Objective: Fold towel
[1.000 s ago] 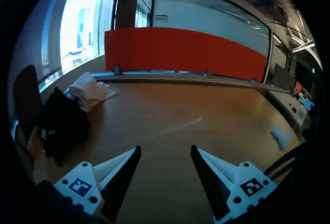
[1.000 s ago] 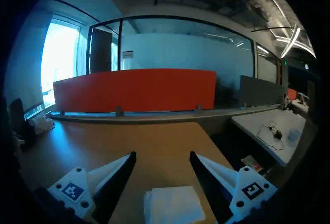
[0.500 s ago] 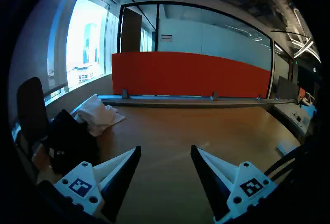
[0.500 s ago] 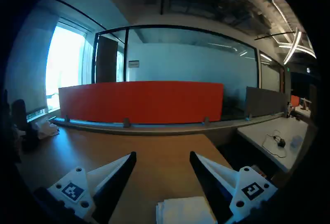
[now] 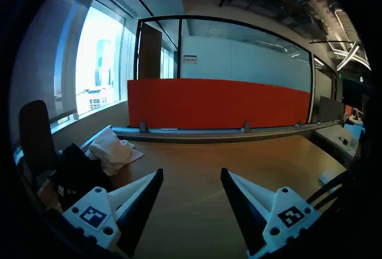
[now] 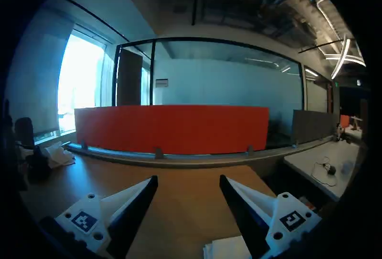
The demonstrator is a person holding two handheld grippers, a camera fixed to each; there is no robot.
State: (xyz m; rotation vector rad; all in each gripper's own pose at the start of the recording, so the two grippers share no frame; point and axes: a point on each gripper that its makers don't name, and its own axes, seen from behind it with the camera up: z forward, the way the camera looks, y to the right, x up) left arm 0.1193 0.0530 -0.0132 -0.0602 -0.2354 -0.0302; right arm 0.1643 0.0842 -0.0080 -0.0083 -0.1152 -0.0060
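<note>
A folded white towel (image 6: 227,248) lies on the wooden table (image 6: 191,197) at the bottom edge of the right gripper view, just below my right gripper (image 6: 188,185), which is open and holds nothing. A crumpled pile of white towels (image 5: 112,150) sits at the table's far left in the left gripper view, and appears small at the left in the right gripper view (image 6: 57,155). My left gripper (image 5: 191,178) is open above the bare table (image 5: 215,163), well short of that pile.
A black bag (image 5: 79,173) and a dark chair (image 5: 34,132) stand at the left by the window. An orange divider panel (image 5: 215,104) runs along the table's far edge. A white desk with a cable (image 6: 324,163) lies off to the right.
Both grippers have tilted upward: the table and divider sank lower in each view. The folded towel has slid almost out of the bottom of the right gripper view. Jaws stayed open.
</note>
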